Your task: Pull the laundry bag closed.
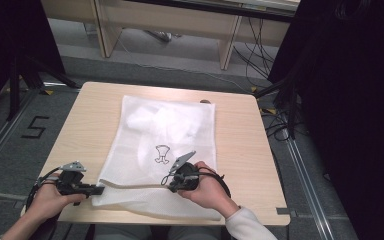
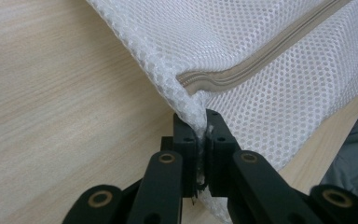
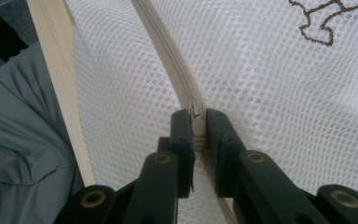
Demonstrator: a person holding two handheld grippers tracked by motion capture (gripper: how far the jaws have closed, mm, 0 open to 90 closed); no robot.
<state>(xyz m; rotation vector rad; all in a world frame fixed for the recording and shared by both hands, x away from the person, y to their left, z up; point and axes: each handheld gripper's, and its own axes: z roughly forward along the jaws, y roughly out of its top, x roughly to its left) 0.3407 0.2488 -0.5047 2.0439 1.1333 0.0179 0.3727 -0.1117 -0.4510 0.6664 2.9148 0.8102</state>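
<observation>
L fingers (image 2: 193, 140) pinch mesh bag (image 2: 261, 56) corner; R fingers (image 3: 216, 128) clamp zipper (image 3: 168, 51).

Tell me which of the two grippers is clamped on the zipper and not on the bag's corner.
The right gripper: its jaws pinch the beige zipper partway along the white mesh laundry bag. The left gripper grips the bag's corner mesh beside the zipper's end.

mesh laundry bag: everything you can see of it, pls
The white mesh laundry bag lies flat on the wooden table, something pale inside. Honeycomb netting, a small dark printed figure, a beige zipper along its near edge. The left gripper pinches its corner; the right gripper is clamped at the zipper pull.
</observation>
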